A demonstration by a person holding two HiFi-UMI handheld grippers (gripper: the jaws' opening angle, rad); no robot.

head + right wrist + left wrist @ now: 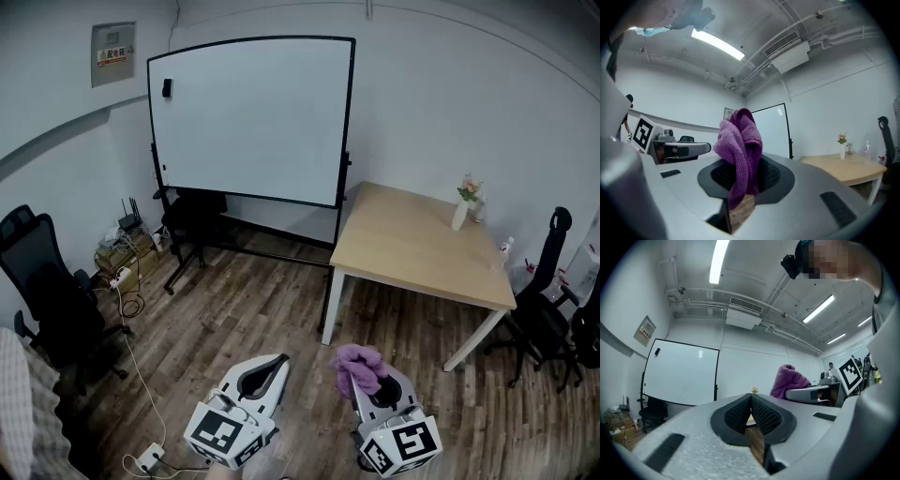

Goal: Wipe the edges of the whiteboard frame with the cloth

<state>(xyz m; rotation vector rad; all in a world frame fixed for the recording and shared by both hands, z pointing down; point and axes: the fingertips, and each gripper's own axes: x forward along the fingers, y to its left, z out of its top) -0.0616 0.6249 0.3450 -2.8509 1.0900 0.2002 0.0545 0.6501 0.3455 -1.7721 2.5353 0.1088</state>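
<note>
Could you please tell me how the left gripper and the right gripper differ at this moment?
The left gripper has its jaws closed on nothing; the right gripper clamps a purple cloth. The left gripper's tip is bare, while cloth bunches above the right gripper's tip. Both point toward the whiteboard, well short of it.

Wood table (412, 244) w/ flower vase (460, 214); black chair (42, 281) at left.

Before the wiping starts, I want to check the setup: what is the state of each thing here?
left tongs: shut, empty.
right tongs: shut on purple cloth.
purple cloth: bunched, sticking up.
whiteboard: upright, blank, not yet reached.
vase: upright on wooden table.
</note>
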